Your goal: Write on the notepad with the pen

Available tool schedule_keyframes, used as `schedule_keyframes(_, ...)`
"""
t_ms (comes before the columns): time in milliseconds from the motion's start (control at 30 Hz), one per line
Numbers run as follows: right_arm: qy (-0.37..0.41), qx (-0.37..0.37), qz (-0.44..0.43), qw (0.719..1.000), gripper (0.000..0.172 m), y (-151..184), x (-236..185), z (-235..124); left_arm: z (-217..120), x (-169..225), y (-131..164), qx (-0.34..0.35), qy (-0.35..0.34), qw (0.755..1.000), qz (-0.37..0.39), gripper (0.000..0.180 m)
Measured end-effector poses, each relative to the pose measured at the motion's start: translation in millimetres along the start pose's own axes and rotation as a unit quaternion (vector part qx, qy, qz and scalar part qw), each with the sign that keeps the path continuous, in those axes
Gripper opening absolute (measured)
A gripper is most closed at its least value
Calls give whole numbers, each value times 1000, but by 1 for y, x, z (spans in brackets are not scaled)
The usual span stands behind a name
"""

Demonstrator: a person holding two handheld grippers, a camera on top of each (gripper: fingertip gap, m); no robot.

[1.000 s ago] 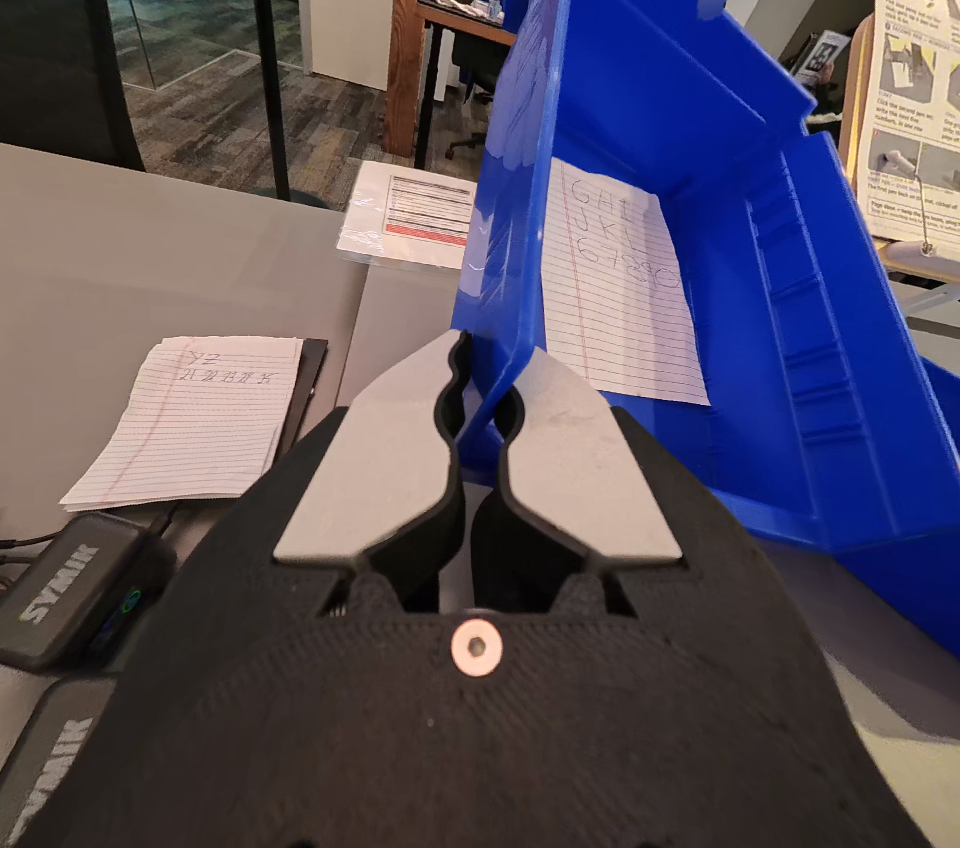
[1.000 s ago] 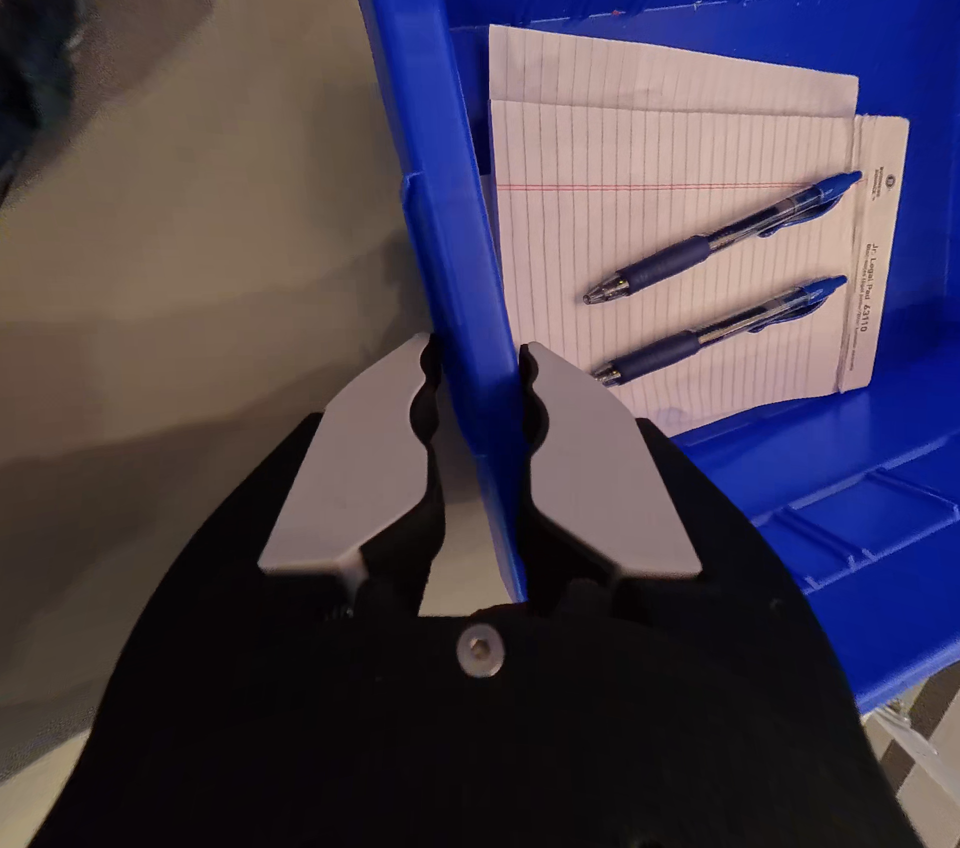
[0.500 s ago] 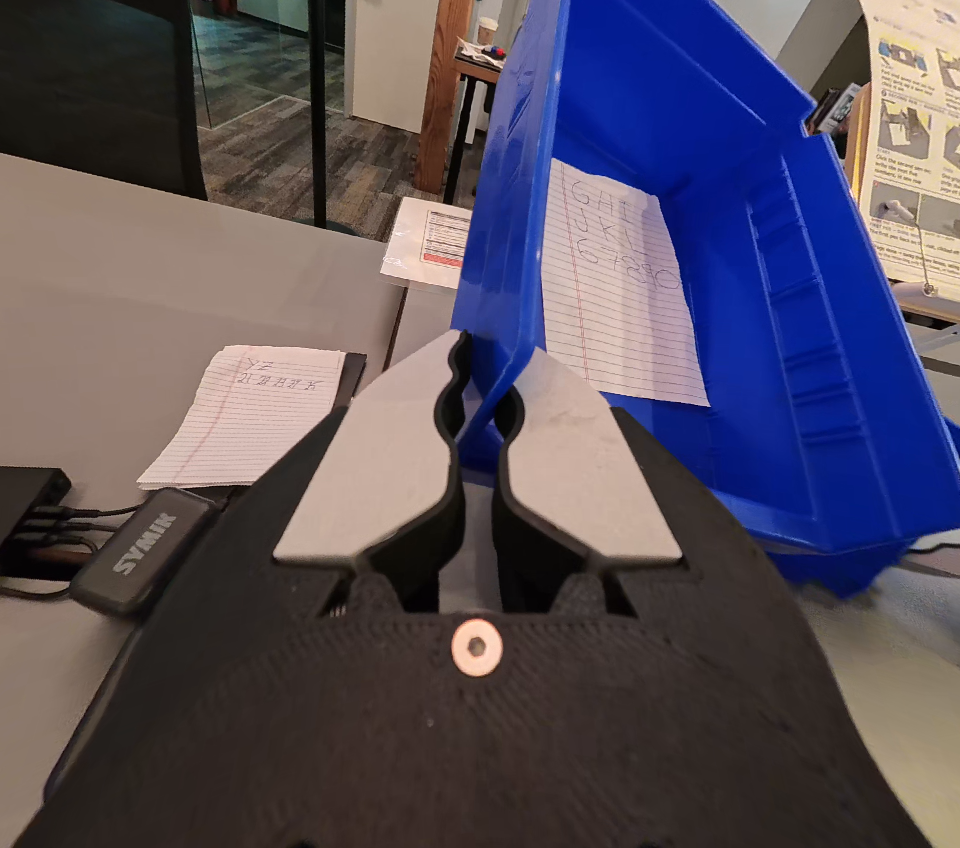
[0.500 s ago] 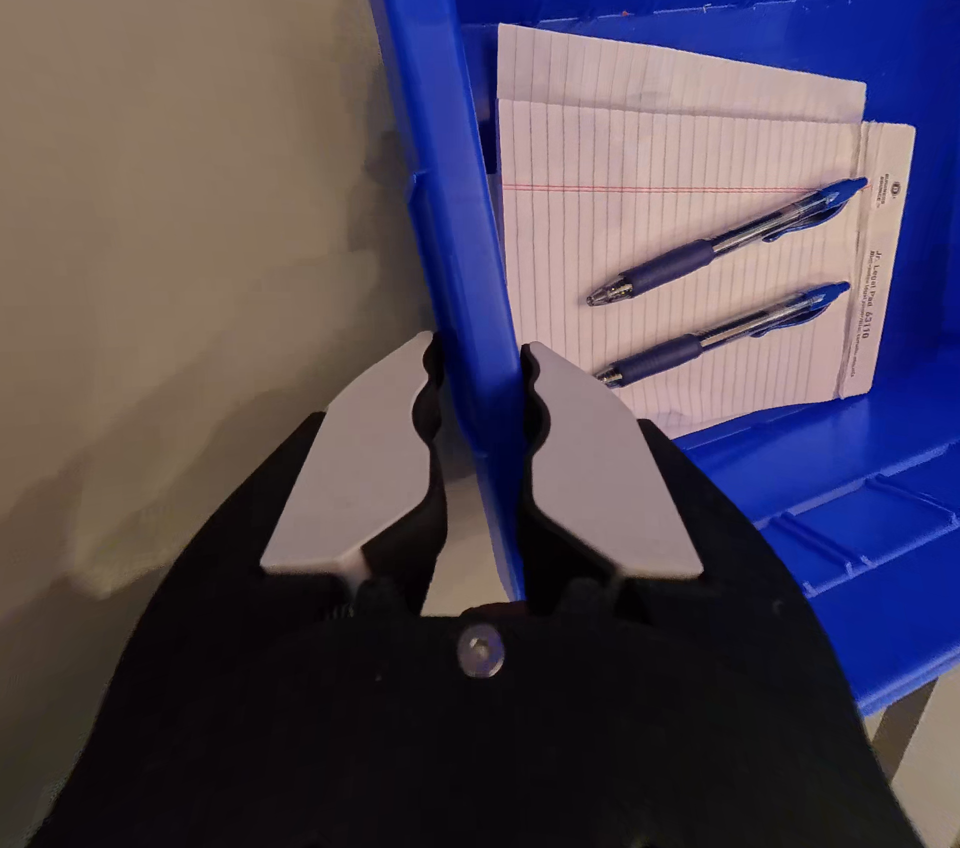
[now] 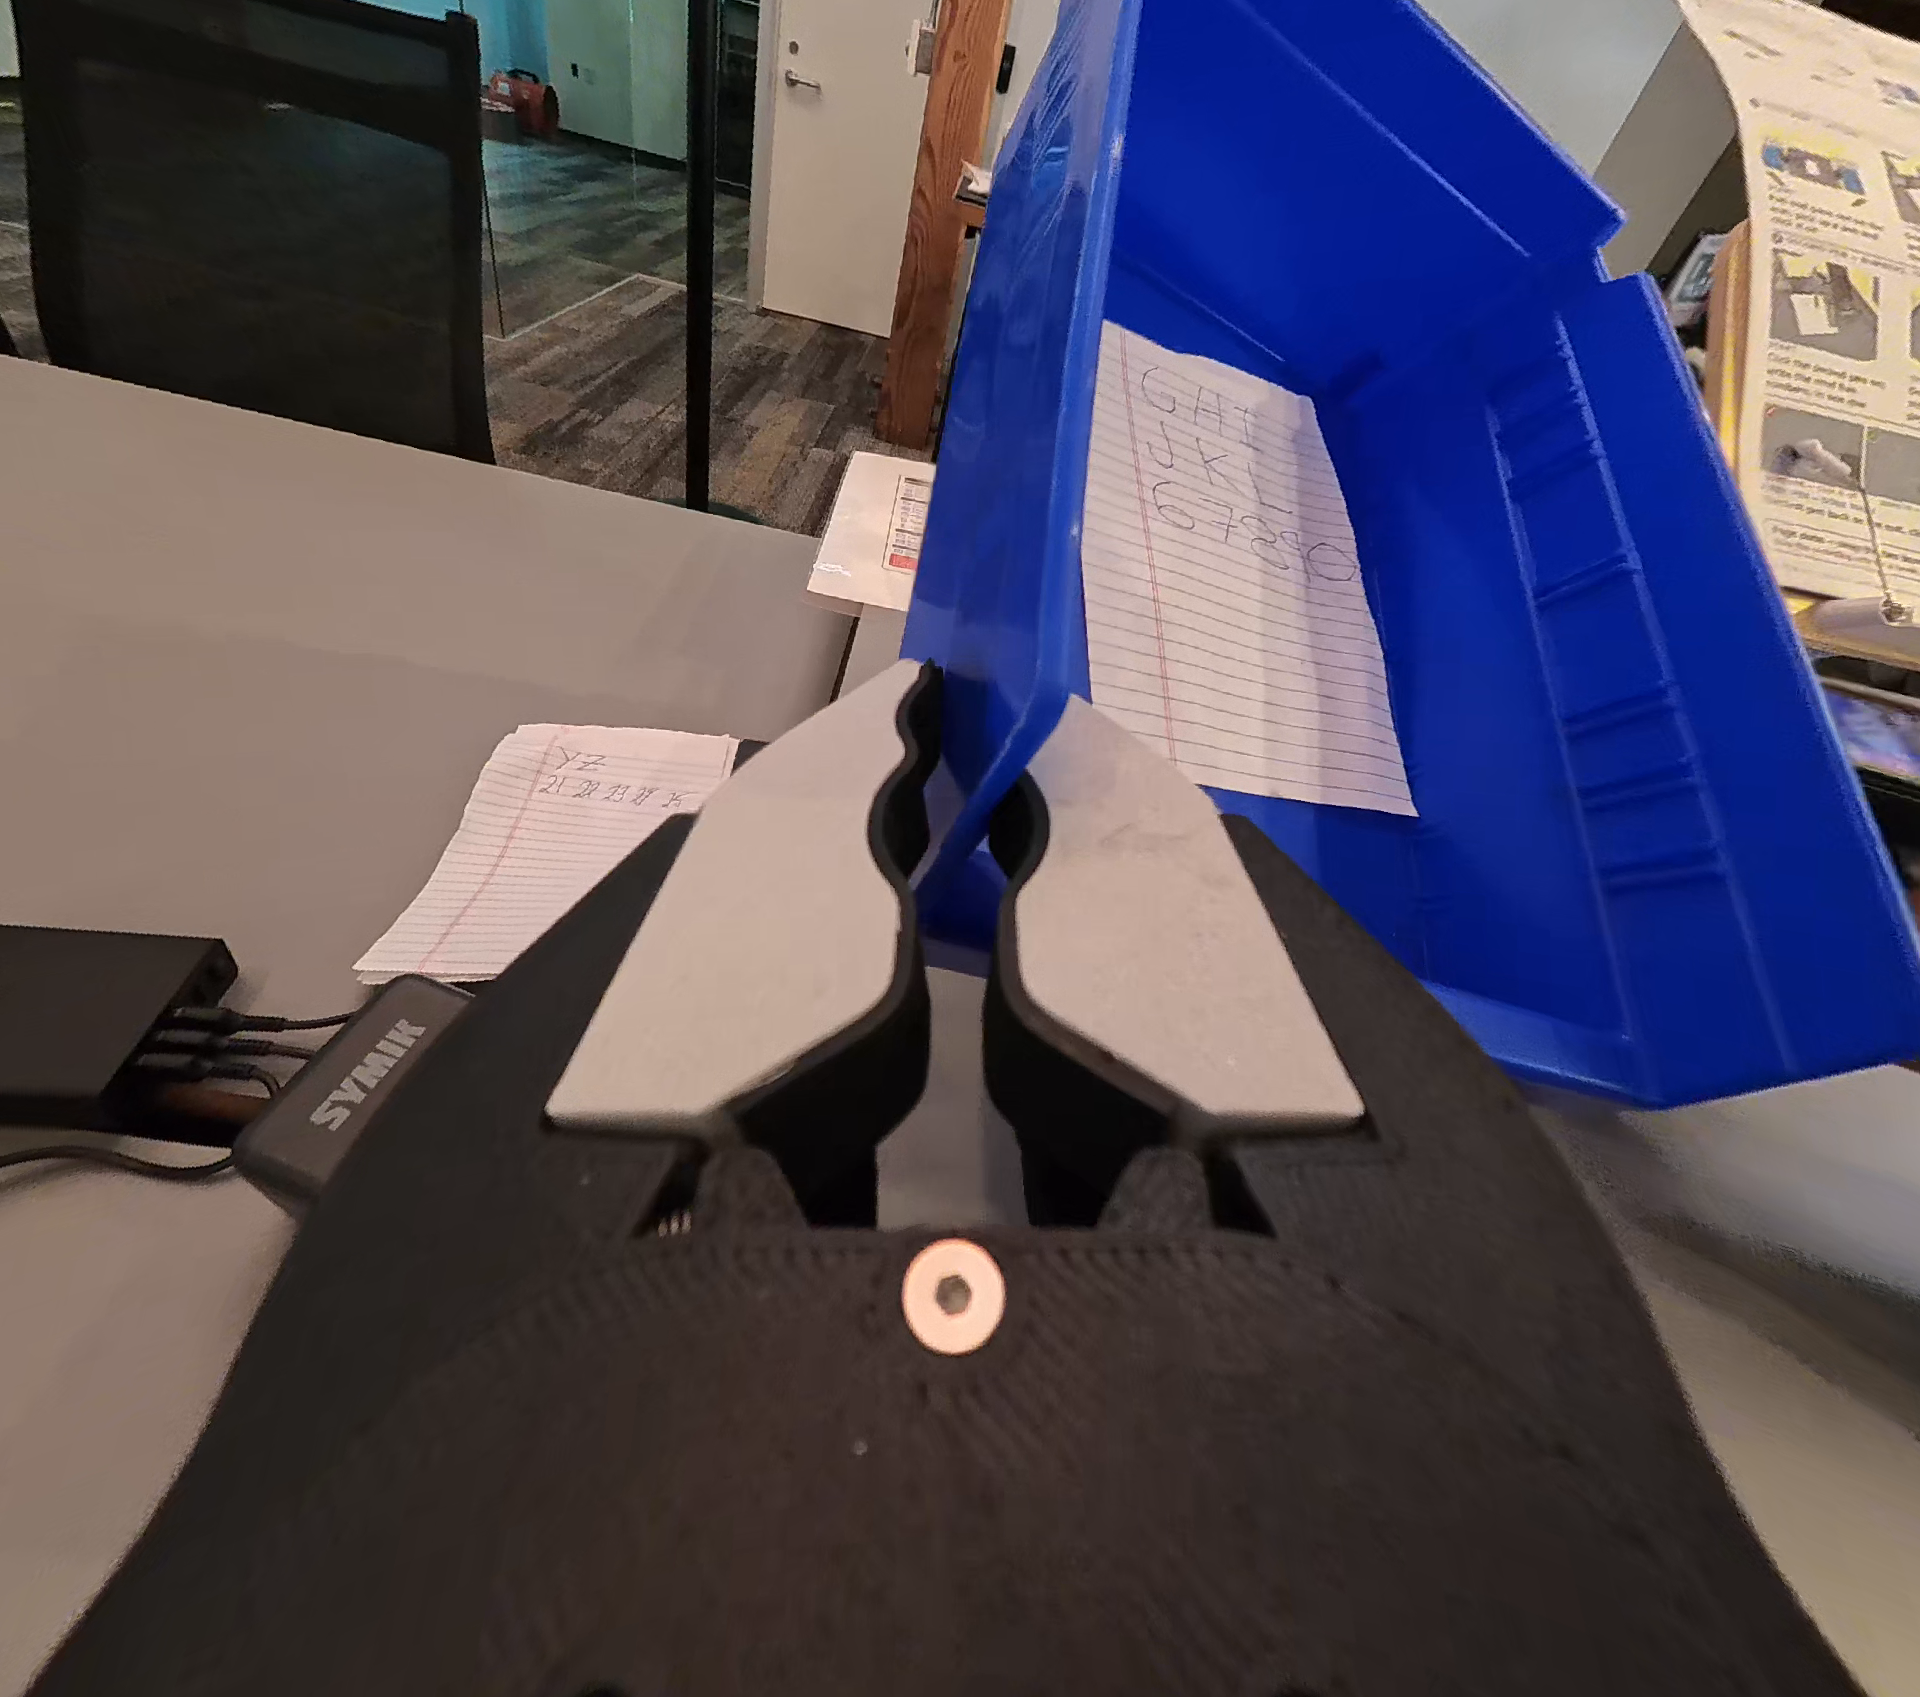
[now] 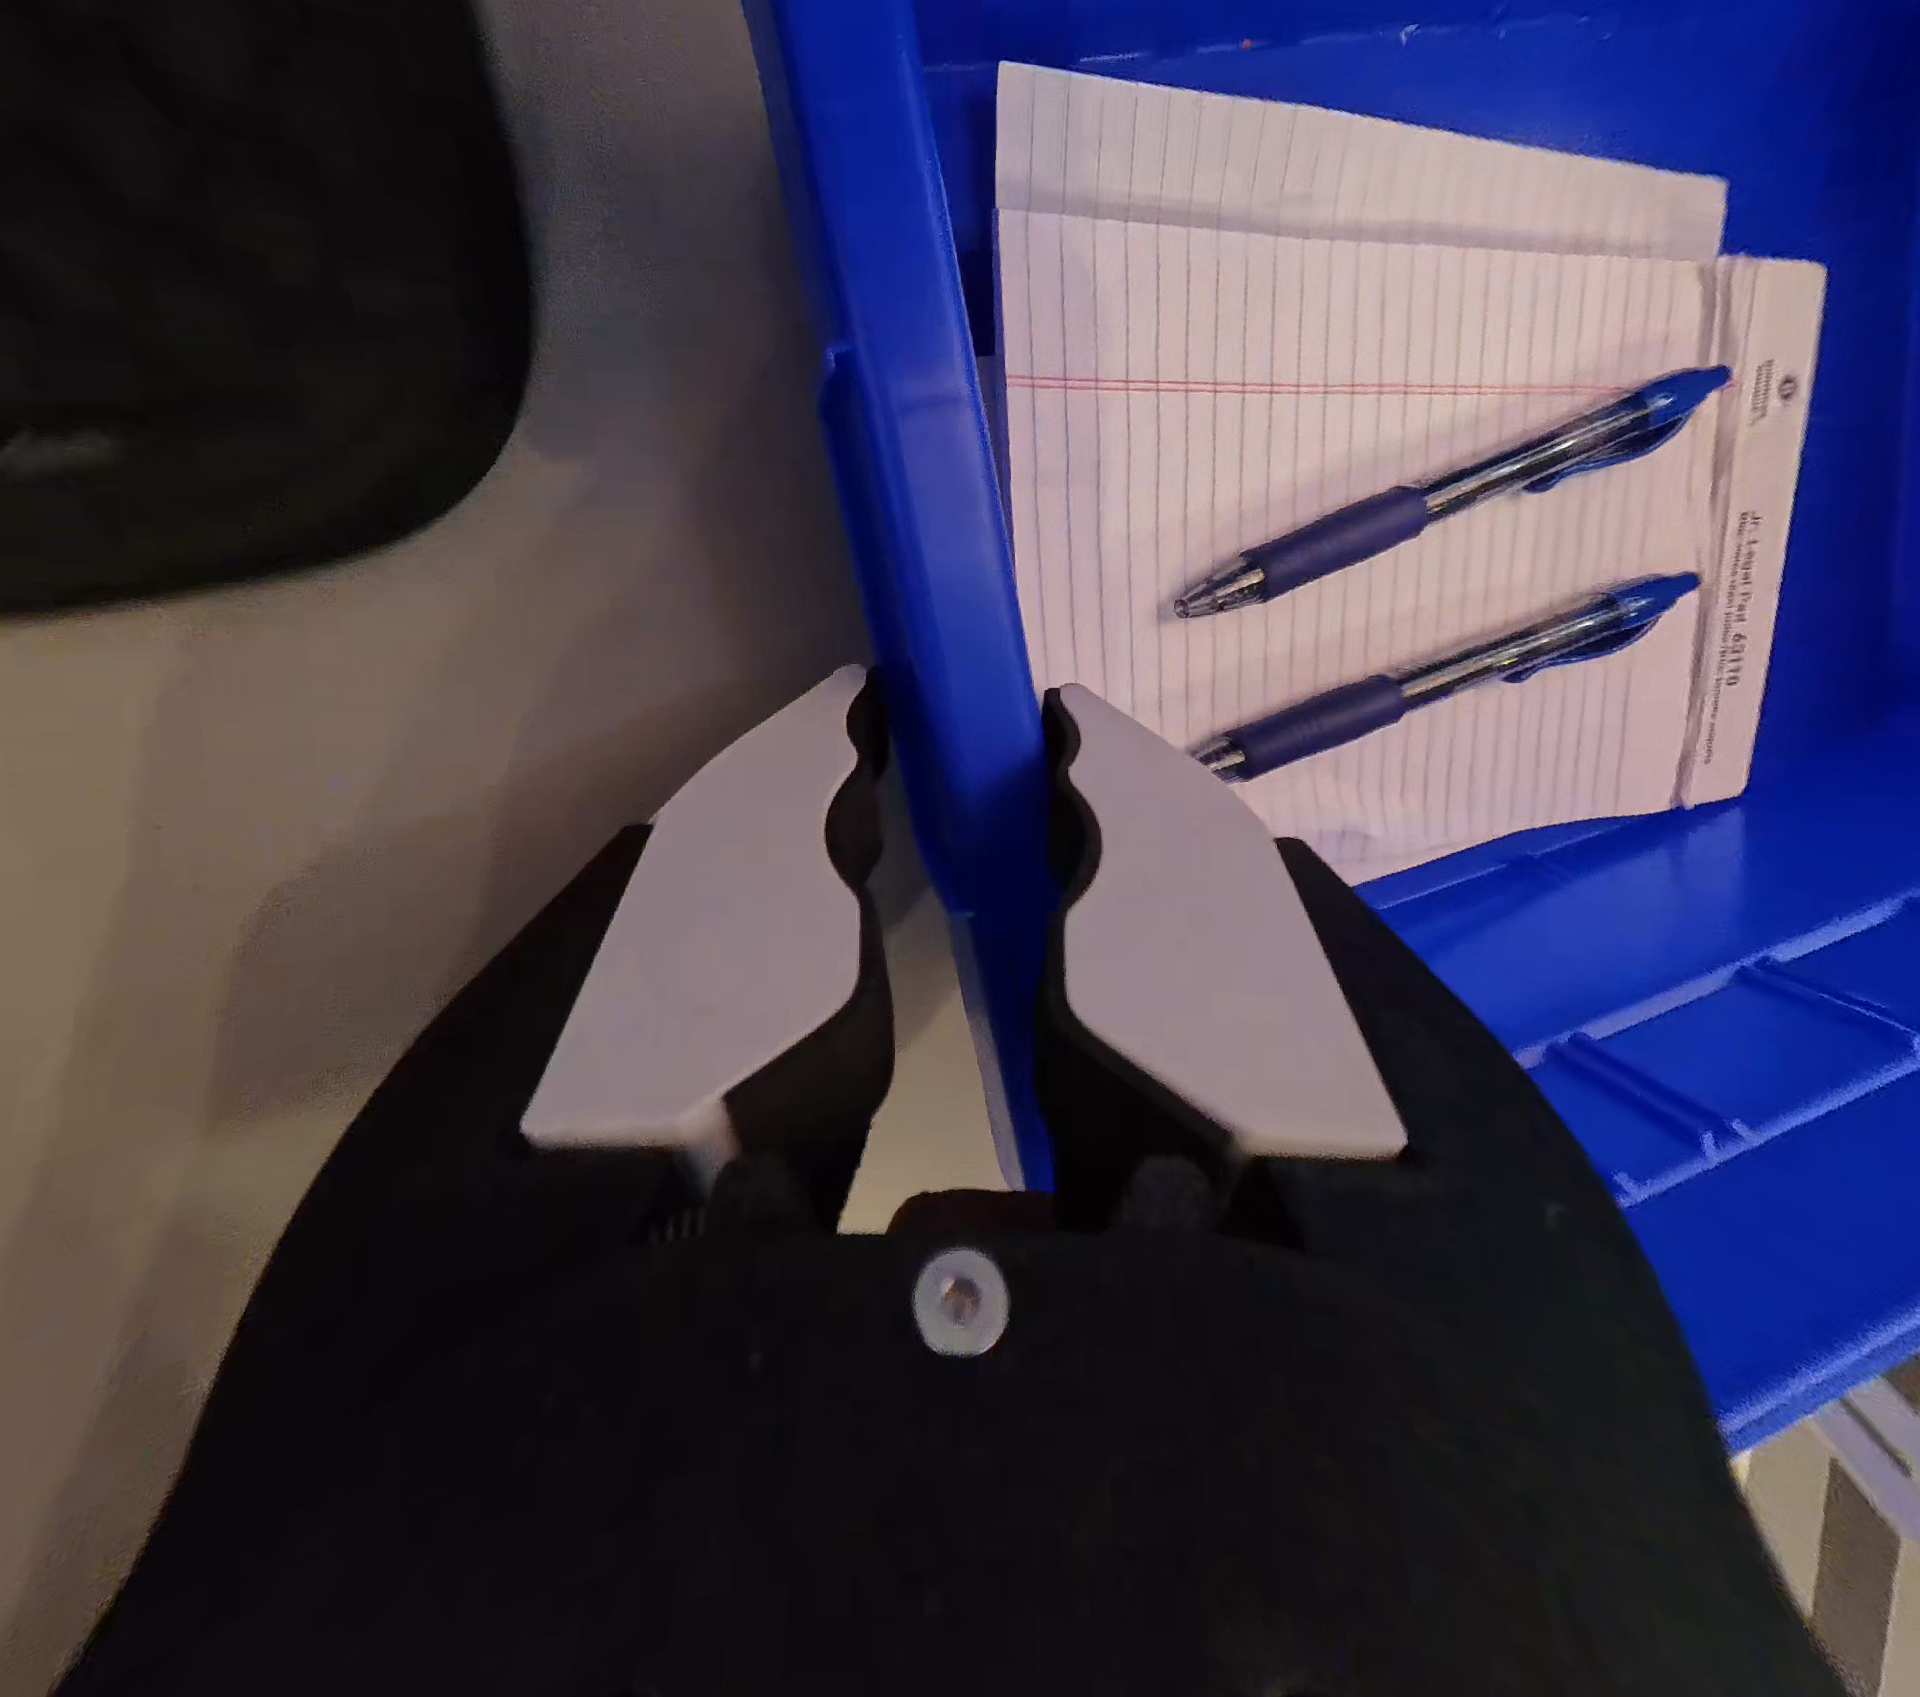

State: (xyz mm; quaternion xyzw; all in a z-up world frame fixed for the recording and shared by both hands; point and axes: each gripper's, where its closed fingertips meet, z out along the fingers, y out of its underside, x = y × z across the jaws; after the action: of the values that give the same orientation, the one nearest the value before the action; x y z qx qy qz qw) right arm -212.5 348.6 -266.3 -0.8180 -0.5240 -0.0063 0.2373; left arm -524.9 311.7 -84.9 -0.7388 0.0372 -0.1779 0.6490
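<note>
I have both grippers clamped on the walls of the blue bin (image 5: 1299, 213), which is tipped up off the grey table (image 5: 312, 608). My left gripper (image 5: 971, 774) is nearly closed, its fingers (image 5: 790, 899) pinching the thin rim of one side wall near a corner of the bin. My right gripper (image 6: 961, 722) stands wider, its pads pressed on either side of a thicker wall (image 6: 914, 504). The notepad (image 6: 1351, 504) lies on the bin's floor against that wall, with two blue pens (image 6: 1455, 494) lying on it side by side, near its bound edge. A loose lined sheet (image 5: 1236, 587) with handwriting lies on the bin's floor in my left view. Another written sheet (image 5: 540, 847) lies on the table beside the bin, by a black hub (image 5: 94, 1013) with cables.
</note>
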Motion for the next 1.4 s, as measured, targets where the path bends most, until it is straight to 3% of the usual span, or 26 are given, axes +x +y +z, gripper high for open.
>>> schedule_keyframes(67, 2, 11, 19, 1000, 30, -10, 9, 5, -3, 2, -4, 7, 1, 1000, 0, 7)
schedule_keyframes(200, -12, 143, 72, 987, 61, -35, 13, -38, -9, 13, -11, 20, 8, 1000, 0, 7)
schedule_keyframes(300, -102, 281, 156, 942, 75, -46, -2, -104, -12, 30, -15, 27, 12, 999, 17, 7)
schedule_keyframes(433, -185, 412, 252, 856, 90, -42, -17, -180, -9, 63, -12, 30, 15, 999, 41, 7)
schedule_keyframes(533, -217, 437, 297, 821, 95, -35, -34, -196, -3, 95, 1, 25, 23, 998, 50, 8)
schedule_keyframes(600, -224, 430, 308, 819, 99, -29, -46, -191, 0, 119, 11, 22, 31, 998, 53, 8)
schedule_keyframes(767, -205, 436, 346, 805, 80, -3, -51, -184, 0, 174, 29, 29, 59, 995, 71, 8)
schedule_keyframes(1033, -113, 393, 396, 823, 58, 66, -37, -177, -9, 247, 64, 28, 120, 990, 72, 16)
schedule_keyframes(1200, -59, 361, 436, 823, 28, 124, -19, -180, -21, 308, 91, 14, 202, 977, 67, 34)
schedule_keyframes(1400, -22, 330, 429, 840, 17, 189, -4, -204, -36, 377, 123, -4, 304, 948, 98, 57)
